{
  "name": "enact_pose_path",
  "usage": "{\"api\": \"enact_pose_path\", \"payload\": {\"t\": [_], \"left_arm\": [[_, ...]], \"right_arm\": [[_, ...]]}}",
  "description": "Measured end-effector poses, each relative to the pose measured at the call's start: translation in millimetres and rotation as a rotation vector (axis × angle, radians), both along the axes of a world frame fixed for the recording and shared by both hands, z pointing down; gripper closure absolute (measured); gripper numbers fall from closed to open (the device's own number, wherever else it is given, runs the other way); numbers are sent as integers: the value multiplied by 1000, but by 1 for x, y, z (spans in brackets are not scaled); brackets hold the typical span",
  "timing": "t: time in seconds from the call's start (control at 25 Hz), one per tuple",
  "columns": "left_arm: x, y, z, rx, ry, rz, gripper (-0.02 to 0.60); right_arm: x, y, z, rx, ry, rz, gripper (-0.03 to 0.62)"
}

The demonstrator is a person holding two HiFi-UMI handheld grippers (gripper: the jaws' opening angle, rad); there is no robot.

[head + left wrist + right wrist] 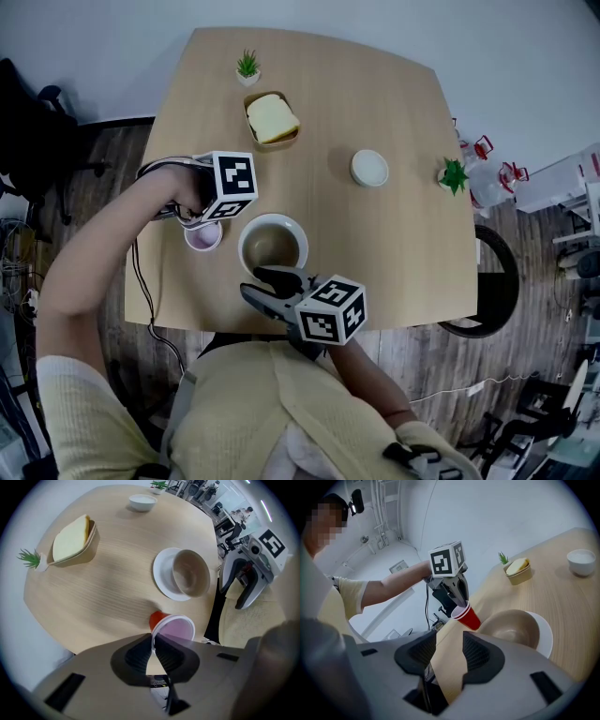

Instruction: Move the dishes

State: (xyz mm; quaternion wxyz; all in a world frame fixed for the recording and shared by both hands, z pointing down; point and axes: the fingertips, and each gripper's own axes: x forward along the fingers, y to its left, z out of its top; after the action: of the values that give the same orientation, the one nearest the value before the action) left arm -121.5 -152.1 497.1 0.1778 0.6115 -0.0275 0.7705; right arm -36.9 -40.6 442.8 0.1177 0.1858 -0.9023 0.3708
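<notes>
Left gripper view is showing the left gripper (153, 641) pinching the white rim of a red cup (171, 626), its jaws nearly together with one pad inside the rim and one outside. The cup is tilting (whether its base is touching the wood I cannot tell) at the near left part of the wooden table (108, 588), just left of a tan bowl (190, 573) sitting on a white plate (161, 576). The right gripper (449, 654) is hovering at the near edge, pointing towards the bowl, its jaws standing apart with only tabletop between them. Farther off, a small white bowl (369, 168) is sitting to the right, and a brown tray (286, 142) is holding a yellow block (272, 118).
</notes>
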Motion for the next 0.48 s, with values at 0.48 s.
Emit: {"api": "enact_pose_path", "payload": {"t": [0.48], "left_arm": [[7, -22, 5, 6, -1, 25, 548]], "right_arm": [[1, -2, 3, -12, -1, 16, 416]]}}
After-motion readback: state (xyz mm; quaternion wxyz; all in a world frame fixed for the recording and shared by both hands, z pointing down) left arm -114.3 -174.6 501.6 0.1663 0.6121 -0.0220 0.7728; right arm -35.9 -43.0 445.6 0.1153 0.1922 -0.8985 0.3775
